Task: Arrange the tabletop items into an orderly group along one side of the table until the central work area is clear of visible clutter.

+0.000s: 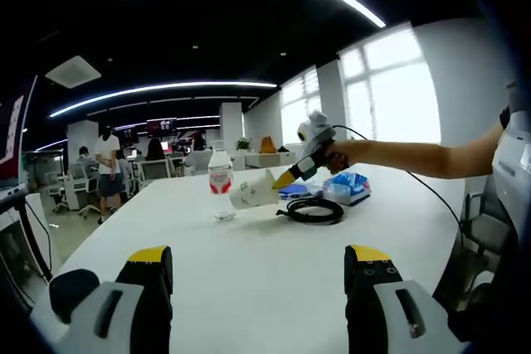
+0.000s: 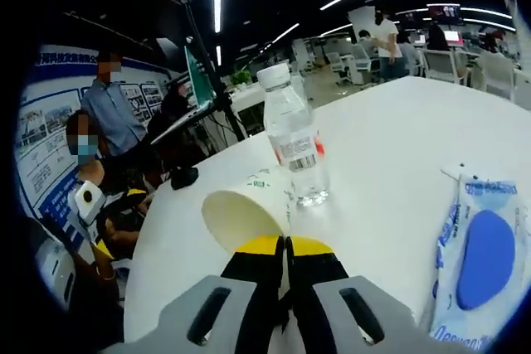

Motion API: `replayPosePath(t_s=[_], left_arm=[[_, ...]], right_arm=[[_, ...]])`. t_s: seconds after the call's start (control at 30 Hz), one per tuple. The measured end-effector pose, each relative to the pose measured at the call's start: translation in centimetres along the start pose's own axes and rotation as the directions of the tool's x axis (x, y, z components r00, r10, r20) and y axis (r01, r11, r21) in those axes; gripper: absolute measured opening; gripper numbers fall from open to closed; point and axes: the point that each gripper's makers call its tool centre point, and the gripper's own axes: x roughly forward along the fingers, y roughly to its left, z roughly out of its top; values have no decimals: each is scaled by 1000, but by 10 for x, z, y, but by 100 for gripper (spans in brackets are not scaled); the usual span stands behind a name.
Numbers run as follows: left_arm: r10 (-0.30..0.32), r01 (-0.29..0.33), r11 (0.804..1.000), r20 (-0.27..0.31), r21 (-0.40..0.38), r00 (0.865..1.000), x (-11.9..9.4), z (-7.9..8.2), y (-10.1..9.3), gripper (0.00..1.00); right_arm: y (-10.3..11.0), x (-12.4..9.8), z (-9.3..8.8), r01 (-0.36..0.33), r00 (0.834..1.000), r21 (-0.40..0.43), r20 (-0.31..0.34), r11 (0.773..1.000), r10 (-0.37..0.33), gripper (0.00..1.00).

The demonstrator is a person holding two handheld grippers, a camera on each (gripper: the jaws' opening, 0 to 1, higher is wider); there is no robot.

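A white paper cup [image 1: 251, 191] is tipped on its side next to a clear water bottle [image 1: 220, 177] with a red label. My right gripper [image 1: 284, 179] comes in from the right on a person's arm and is shut on the cup's rim. In the right gripper view the jaws [image 2: 286, 248] pinch the cup [image 2: 239, 217] at its open mouth, and the bottle [image 2: 294, 140] stands upright just behind it. My left gripper [image 1: 259, 256] is open over bare white table [image 1: 249, 238], well short of the items.
A coiled black cable [image 1: 315, 209], a small blue item [image 1: 294, 191] and a blue-and-white wipes pack [image 1: 347, 188] lie to the right of the cup; the wipes pack [image 2: 477, 259] is close by my right gripper. People and office desks are beyond the table's edges.
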Motion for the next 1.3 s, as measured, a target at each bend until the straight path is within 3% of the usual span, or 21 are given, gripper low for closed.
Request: replayPosePath(t_s=[0.23, 0.57, 1.0, 1.3], left_arm=[[-4, 4, 1000, 4, -2, 1000, -1, 0, 0, 84], [0, 0, 1000, 6, -1, 1000, -4, 1, -2, 84], [-1, 1, 1000, 9, 0, 1000, -4, 2, -6, 84], [3, -3, 1000, 11, 1, 1000, -7, 3, -3, 84]], right_arm=[[-2, -6, -4, 19, 1000, 58, -25, 998, -18, 0], [-3, -12, -6, 11, 1000, 168, -1, 986, -11, 0], [-7, -19, -3, -24, 999, 325, 50, 946, 8, 0], [-8, -25, -7, 0, 999, 376, 43, 927, -17, 0]])
